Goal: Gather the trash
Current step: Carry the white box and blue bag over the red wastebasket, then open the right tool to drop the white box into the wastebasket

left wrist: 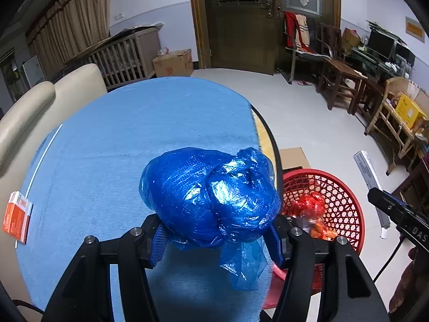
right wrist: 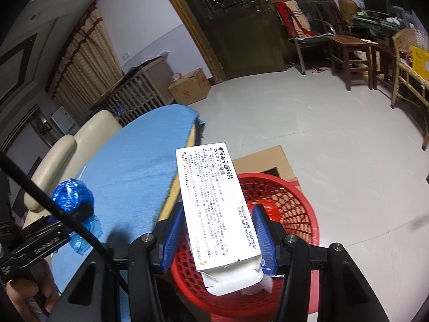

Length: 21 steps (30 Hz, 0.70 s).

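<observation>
**Both hands loaded beside the red basket**

While the left hand-held gripper [left wrist: 214, 233] pinches a crumpled blue plastic bag [left wrist: 209, 196] between its blue pads, the bundle hangs over the near edge of the surface [left wrist: 120, 134], which is covered with a blue cloth. A loose tail of the bag droops below the jaws. Just to the right, on the floor beside the surface, stands a red lattice basket [left wrist: 340, 204] with a red plastic wad [left wrist: 308, 206] and some orange scraps already in it.

The right hand-held gripper [right wrist: 218, 237] is clamped on a long white medicine box [right wrist: 214, 201] printed with dark text, its torn flap end towards the camera. That box is held above the basket [right wrist: 295, 206], lengthwise and tilted, with its far end reaching over the rim towards the surface edge.

An orange-and-white carton [left wrist: 17, 216] lies at the left edge of the cloth, well apart from the bag. A flattened cardboard sheet [right wrist: 265, 161] lies on the floor behind the basket.
</observation>
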Motion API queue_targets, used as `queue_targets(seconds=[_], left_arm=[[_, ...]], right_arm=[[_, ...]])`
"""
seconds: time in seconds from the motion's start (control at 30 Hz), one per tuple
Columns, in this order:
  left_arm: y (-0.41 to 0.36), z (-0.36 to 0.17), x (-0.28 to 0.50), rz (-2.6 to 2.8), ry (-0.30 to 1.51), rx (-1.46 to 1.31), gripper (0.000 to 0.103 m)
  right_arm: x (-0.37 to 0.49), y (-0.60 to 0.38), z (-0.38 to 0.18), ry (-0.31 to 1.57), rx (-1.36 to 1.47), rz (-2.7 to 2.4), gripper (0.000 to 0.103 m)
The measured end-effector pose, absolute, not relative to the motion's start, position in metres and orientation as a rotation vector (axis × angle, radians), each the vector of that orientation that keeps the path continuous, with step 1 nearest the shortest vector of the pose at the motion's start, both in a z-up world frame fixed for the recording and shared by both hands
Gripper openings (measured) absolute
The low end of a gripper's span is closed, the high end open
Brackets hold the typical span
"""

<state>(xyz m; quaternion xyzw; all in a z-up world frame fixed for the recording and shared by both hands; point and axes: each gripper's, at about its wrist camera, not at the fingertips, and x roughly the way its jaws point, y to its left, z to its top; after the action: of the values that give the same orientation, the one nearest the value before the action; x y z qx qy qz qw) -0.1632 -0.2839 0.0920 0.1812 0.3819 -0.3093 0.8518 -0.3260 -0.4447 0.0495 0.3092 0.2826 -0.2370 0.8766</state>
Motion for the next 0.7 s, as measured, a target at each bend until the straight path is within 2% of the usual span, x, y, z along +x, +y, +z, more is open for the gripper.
queue_targets(seconds=[0.3, 0.4, 0.47, 0.7], left_arm=[[-0.302, 0.087, -0.173, -0.690, 0.816, 0.413, 0.063], [-0.310, 0.084, -0.177, -0.703, 0.819, 0.425, 0.063], [-0.313, 0.084, -0.179, -0.710, 0.821, 0.433, 0.063], [-0.323, 0.080, -0.182, -0.721, 0.827, 0.452, 0.063]], right_arm=[[-0.331, -0.460, 0.025, 0.643, 0.673, -0.552, 0.055], [-0.327, -0.465, 0.008, 0.709, 0.699, -0.566, 0.059], [-0.322, -0.467, -0.005, 0.767, 0.712, -0.568, 0.077], [-0.336, -0.472, -0.005, 0.731, 0.728, -0.601, 0.078]])
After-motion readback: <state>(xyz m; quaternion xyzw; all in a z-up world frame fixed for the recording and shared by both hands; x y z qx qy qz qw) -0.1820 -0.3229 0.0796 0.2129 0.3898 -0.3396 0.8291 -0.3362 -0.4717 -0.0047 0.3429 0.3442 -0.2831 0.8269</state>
